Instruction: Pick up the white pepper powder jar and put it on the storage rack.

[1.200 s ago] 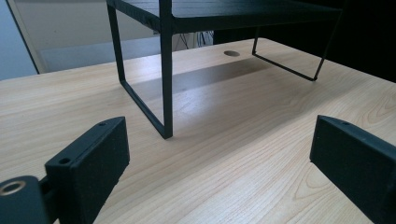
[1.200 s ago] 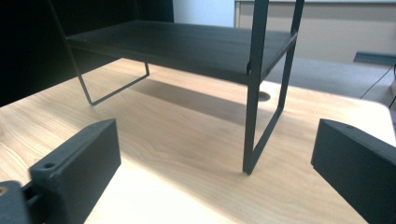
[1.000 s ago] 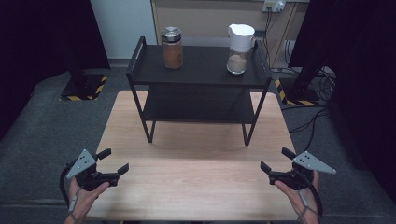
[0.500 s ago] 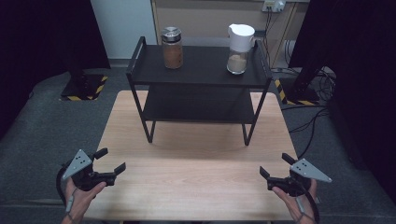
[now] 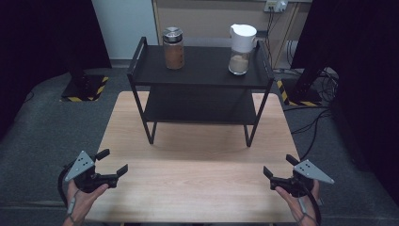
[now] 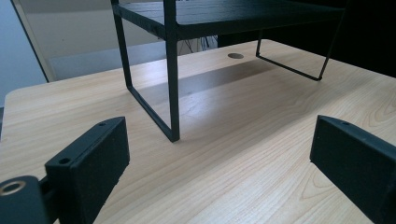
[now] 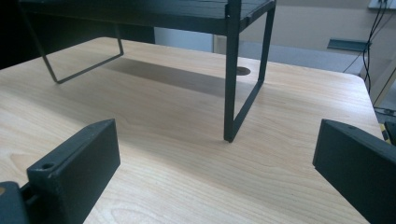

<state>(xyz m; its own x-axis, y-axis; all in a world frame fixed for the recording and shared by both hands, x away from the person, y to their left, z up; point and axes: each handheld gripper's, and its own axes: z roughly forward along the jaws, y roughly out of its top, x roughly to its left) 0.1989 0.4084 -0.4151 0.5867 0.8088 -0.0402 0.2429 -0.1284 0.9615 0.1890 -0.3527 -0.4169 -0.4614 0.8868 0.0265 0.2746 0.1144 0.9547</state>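
Observation:
A black two-tier metal rack (image 5: 200,75) stands at the back of the wooden table (image 5: 197,174). On its top shelf are a glass jar (image 5: 173,48) of brown powder with a metal lid, at the left, and a white-lidded jar (image 5: 241,49) of pale powder, at the right. My left gripper (image 5: 112,162) is held open low over the table's front left corner, jaws empty. My right gripper (image 5: 280,165) is open at the front right corner, also empty. The rack's front legs (image 6: 173,93) (image 7: 230,93) rise ahead of each gripper's jaws (image 6: 219,168) (image 7: 219,172).
Grey carpet surrounds the table. Black stands with yellow-black striped bases (image 5: 82,89) sit at the back left and back right (image 5: 301,92). Cables (image 5: 320,125) trail on the floor at the right. A round hole (image 6: 235,55) is in the tabletop under the rack.
Both grippers have drifted slightly back toward the table's front edge and outward. Their jaws stay open. The rack and jars have not moved.

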